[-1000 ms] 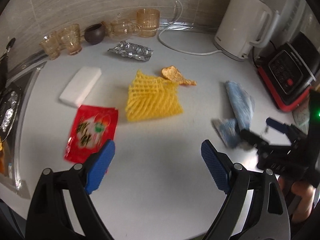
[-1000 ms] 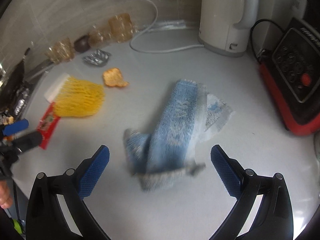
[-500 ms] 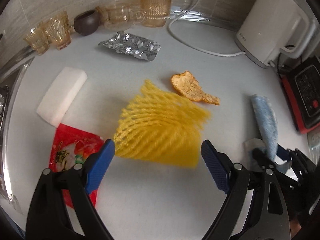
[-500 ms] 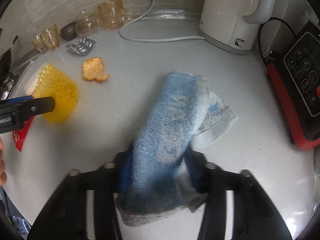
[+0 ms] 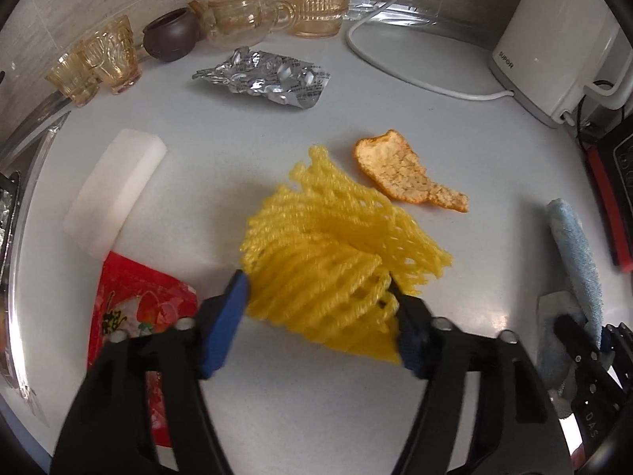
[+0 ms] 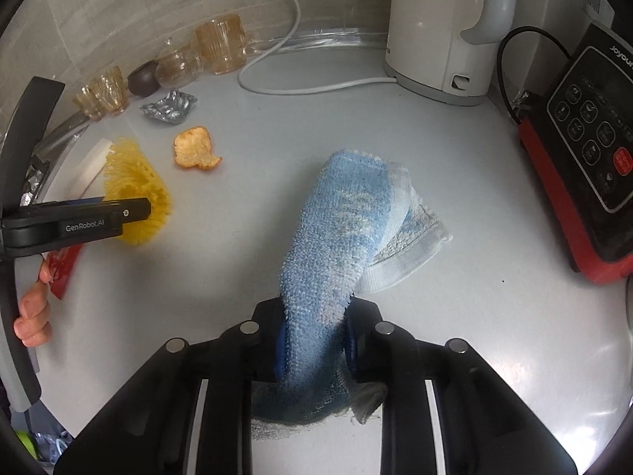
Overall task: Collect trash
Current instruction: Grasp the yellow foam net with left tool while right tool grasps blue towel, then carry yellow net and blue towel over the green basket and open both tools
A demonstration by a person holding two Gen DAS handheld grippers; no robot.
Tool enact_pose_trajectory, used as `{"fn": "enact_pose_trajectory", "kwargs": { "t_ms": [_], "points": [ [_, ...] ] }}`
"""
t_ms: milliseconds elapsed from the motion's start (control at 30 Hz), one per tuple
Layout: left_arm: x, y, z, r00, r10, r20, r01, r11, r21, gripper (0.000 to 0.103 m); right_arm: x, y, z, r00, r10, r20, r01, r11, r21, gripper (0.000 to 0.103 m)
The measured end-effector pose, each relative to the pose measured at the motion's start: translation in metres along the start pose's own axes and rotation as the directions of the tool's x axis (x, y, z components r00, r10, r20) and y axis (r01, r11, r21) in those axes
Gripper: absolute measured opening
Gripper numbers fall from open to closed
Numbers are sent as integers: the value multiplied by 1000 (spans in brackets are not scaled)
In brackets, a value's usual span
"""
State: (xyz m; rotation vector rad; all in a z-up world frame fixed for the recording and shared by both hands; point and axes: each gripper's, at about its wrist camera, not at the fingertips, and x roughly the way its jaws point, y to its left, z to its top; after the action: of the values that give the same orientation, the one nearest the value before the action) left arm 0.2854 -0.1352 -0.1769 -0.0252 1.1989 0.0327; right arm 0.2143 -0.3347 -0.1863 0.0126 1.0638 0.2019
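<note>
Our left gripper (image 5: 320,316) has just been closing and now squeezes the yellow foam net (image 5: 336,253) on the white bench (image 5: 277,146), beside the orange peel (image 5: 407,174). Our right gripper (image 6: 314,342), also closing, clamps the blue cloth (image 6: 340,217).

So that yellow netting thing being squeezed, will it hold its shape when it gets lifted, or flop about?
The yellow foam net probably squashes easily: it bunches and fans out where the left gripper, whose jaws have just been closing, presses it. It looks mostly air, so likely very light. Its open mesh should catch on the pads rather than slip.
</note>
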Motion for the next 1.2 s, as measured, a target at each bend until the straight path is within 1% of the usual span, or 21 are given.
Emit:
{"fn": "enact_pose_trajectory", "kwargs": {
  "t_ms": [33, 67, 100, 133, 167, 300, 367, 433, 567, 667, 733, 933, 1067, 1200],
  "points": [
    [-1, 0, 0, 1000, -13, -1, 12, 1000, -2, 40, -1, -1, 0, 1000, 3, 2, -3, 1000, 4, 22],
    [-1, 1, -1, 999, -37, -6, 37, 999, -8, 34, -2, -2, 0, 1000, 8, 6, -9, 1000, 10, 22],
    [-2, 2, -1, 998, -62, -13, 62, 998, -21, 23, -2, -2, 0, 1000, 11, 7, -11, 1000, 13, 22],
    [-3, 2, -1, 997, -76, -21, 75, 997, -29, 20, -3, -2, -1, 1000, 14, 8, -14, 1000, 17, 22],
    [-4, 1, -2, 997, -74, -25, 73, 997, -28, 19, -3, -2, -1, 1000, 16, 9, -16, 1000, 19, 22],
    [-15, 0, -14, 997, -69, -25, 68, 998, -16, 18, -11, 0, -3, 1000, 20, 19, -20, 1000, 19, 22],
    [-25, -1, -20, 997, -80, -15, 79, 997, -15, 18, -18, 3, -4, 999, 17, 27, -17, 1000, 17, 22],
    [-40, -2, -29, 995, -99, 1, 99, 995, 1, 18, -27, 7, -7, 999, 13, 36, -14, 1000, 16, 22],
    [-70, -5, -47, 993, -112, 23, 110, 993, 48, 18, -53, 21, -16, 998, 12, 58, -13, 1000, 20, 22],
    [-96, 6, -71, 990, -139, 29, 137, 989, 63, 18, -72, 37, -28, 997, 12, 71, -13, 1000, 17, 22],
    [-108, 12, -86, 989, -144, 30, 141, 987, 73, 19, -85, 48, -37, 997, 16, 74, -17, 1000, 16, 22],
    [-145, 31, -139, 984, -173, 34, 166, 976, 139, 19, -124, 88, -75, 996, 31, 84, -35, 999, 35, 22],
    [-163, 46, -180, 980, -199, 8, 195, 964, 183, 19, -147, 114, -106, 996, 30, 79, -34, 998, 55, 22],
    [-173, 59, -222, 975, -219, -26, 219, 947, 234, 19, -169, 138, -141, 997, 36, 68, -41, 995, 86, 22]
  ]
}}
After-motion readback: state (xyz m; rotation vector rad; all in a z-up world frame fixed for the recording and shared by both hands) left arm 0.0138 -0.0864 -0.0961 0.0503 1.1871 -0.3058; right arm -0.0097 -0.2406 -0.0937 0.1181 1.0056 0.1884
